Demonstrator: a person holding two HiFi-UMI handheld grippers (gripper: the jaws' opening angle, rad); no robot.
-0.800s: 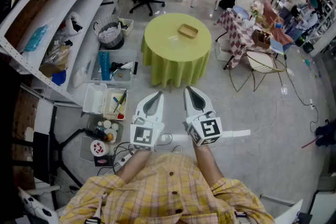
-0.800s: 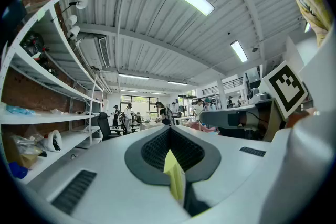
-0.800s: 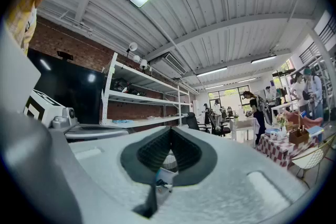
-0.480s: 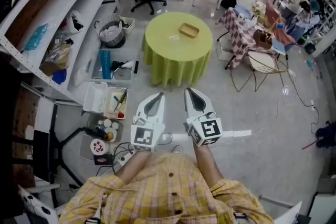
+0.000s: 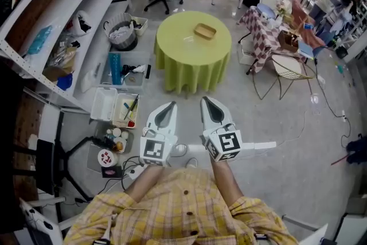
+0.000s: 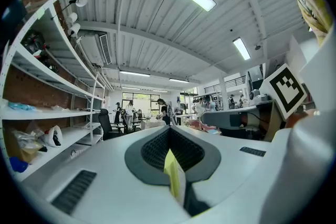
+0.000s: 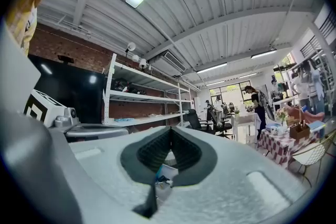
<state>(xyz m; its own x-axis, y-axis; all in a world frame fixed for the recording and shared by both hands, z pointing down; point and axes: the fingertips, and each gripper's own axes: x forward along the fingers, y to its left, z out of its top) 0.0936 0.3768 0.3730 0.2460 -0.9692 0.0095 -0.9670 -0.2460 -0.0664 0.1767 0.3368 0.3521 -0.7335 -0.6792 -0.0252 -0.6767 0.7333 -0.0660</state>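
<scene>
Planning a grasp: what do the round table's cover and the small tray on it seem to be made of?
Table cover: matte yellow-green fabric, judging by the soft hanging folds around its edge. Tray: tan, probably wood or woven fibre; too small to tell which.

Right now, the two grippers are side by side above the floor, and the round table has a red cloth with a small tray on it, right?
Not quite: the head view shows a yellow-green cloth on the round table, not red. The left gripper and right gripper are side by side above the floor, and the small tray is there.
</scene>
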